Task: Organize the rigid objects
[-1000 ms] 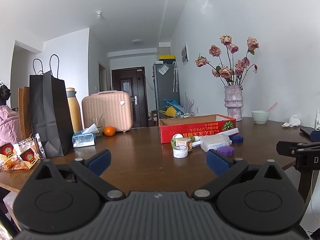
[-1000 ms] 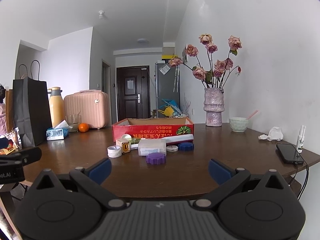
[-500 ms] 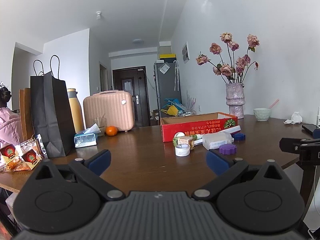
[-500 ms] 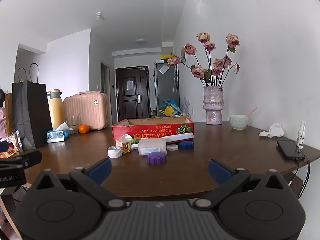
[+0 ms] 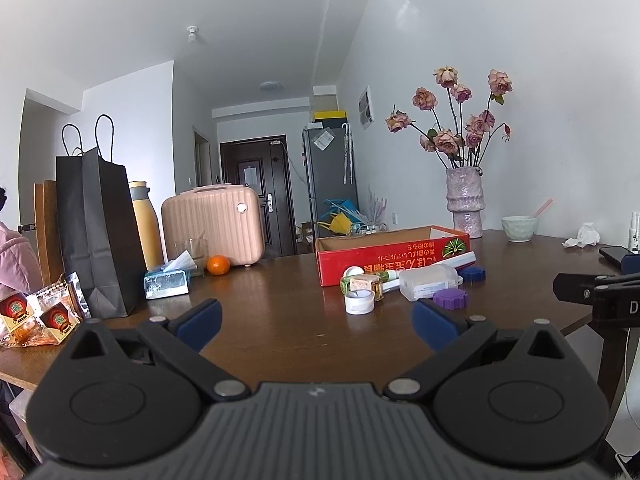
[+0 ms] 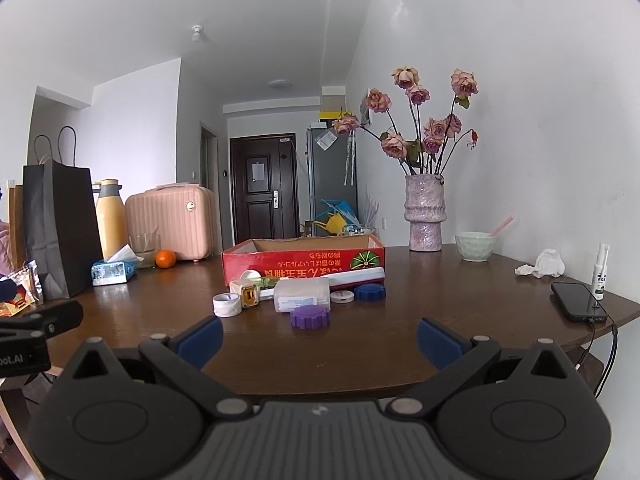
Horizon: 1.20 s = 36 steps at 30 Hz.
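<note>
A red cardboard box (image 6: 303, 259) stands open in the middle of the brown table (image 6: 440, 320); it also shows in the left wrist view (image 5: 392, 254). In front of it lie a purple lid (image 6: 309, 317), a blue lid (image 6: 370, 291), a clear plastic case (image 6: 302, 295), a white roll (image 6: 227, 305), a small gold box (image 6: 248, 294) and a white tube (image 6: 356, 274). My right gripper (image 6: 319, 340) is open and empty, just short of the purple lid. My left gripper (image 5: 318, 322) is open and empty, near the table's front edge, short of the white roll (image 5: 359, 302).
A black paper bag (image 5: 100, 232), yellow bottle (image 5: 146, 220), pink case (image 5: 214, 224), tissue pack (image 5: 166, 280) and orange (image 5: 218, 265) stand at the left. A flower vase (image 6: 425, 216), bowl (image 6: 475, 245), phone (image 6: 578, 301) and spray bottle (image 6: 600, 272) stand at the right.
Both grippers have shifted very slightly; the view has drifted a little. Nothing on the table has moved and both stay open.
</note>
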Available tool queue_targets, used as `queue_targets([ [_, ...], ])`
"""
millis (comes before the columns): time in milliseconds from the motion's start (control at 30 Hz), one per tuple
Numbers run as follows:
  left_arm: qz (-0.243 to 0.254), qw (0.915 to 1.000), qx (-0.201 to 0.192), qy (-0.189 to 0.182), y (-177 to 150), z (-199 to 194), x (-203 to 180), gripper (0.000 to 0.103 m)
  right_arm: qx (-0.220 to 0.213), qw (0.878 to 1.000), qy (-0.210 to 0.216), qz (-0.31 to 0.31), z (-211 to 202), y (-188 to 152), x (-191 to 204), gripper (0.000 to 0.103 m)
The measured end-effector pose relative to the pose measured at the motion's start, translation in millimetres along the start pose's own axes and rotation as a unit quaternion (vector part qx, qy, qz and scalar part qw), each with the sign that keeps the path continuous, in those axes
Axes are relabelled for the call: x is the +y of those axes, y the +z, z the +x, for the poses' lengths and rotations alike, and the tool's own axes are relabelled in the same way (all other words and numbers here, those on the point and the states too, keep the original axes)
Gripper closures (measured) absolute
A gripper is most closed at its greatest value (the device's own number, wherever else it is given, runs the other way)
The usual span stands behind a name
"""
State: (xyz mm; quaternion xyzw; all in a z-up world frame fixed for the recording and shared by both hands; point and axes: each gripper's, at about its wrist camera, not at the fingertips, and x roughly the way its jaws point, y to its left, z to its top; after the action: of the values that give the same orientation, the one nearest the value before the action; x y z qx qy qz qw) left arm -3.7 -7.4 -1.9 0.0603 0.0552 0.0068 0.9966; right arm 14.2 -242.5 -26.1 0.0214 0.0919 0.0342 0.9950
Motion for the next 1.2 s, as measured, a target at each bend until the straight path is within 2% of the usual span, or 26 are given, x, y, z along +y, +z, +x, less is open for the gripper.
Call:
queue_targets([
  [267, 0.001, 1.0, -0.003, 0.005, 0, 0, 0, 0.0, 0.0, 1.0, 0.0, -0.001, 0, 0, 1, 0.0],
  [667, -0.001, 0.9999, 0.012, 0.002, -1, 12, 1, 0.0, 0.012, 1.0, -0.001, 0.005, 7, -4, -2, 0.0],
  [833, 0.004, 0.9998, 0.018, 0.005, 0, 37, -1, 0.0, 0.011, 1.0, -0.01, -0.01, 21, -2, -5, 0.0],
  [1000, -0.001, 0.9997, 0.025, -0.005, 9, 64, 0, 0.0, 0.007, 1.0, -0.024, 0.007, 46, 10, -15, 0.0],
  [1200, 0.001, 0.9993, 0.036, -0.01, 11, 98, 3, 0.0, 0.015, 0.999, -0.037, -0.015, 77, 19, -16, 0.0],
])
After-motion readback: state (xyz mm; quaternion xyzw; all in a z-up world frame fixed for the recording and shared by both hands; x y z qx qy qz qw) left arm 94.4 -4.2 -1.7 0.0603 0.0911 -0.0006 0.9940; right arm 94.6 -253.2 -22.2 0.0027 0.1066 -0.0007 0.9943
